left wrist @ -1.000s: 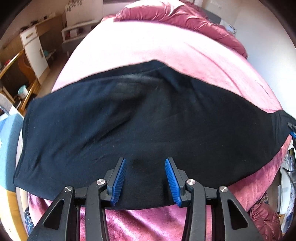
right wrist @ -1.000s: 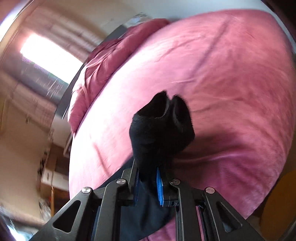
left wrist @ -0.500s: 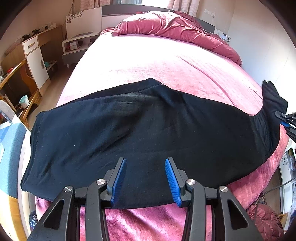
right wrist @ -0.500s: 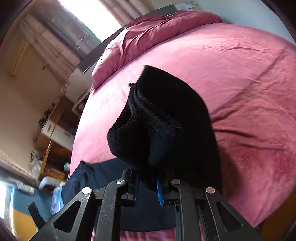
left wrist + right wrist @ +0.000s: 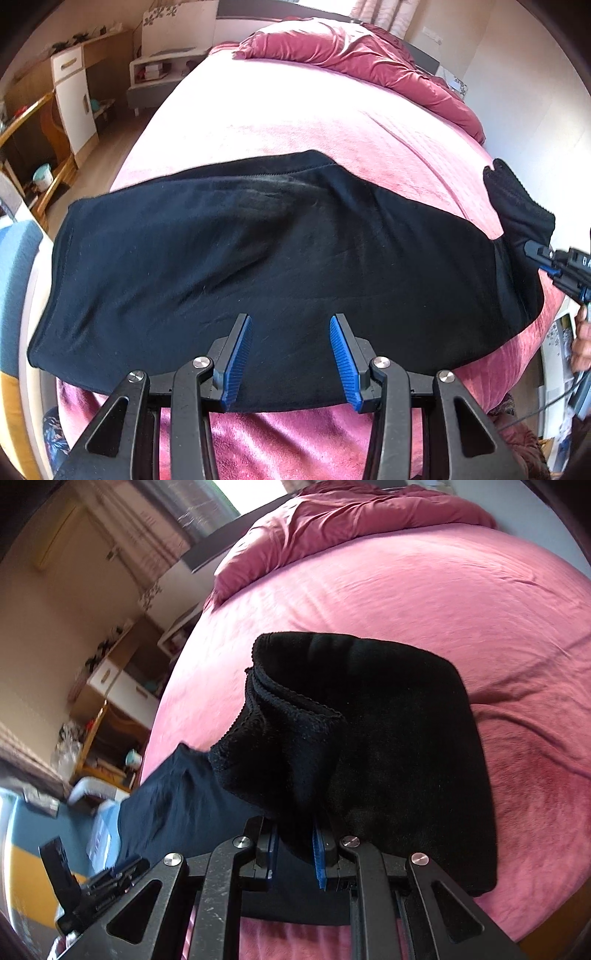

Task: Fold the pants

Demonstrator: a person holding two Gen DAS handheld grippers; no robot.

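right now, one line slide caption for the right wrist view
Right gripper clamps the bunched cuff end of the black fleece pants, lifted above the pink velvet bedspread.

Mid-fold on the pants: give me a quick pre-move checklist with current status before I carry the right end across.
1. Right gripper clamped on the pants cuff end: ok, fabric is bunched between the pads.
2. Cuff end lifted off the bed: ok, it stands up above the pink cover.
3. Left gripper ready to pin the pants: not ok, jaws open over the near edge, gripping nothing.
4. Rest of the pants lying flat: ok, spread across the bed with only shallow wrinkles.
5. Landing area at the far left end free: ok in the left wrist view.
6. Both leg layers caught in the right grip: cannot tell.
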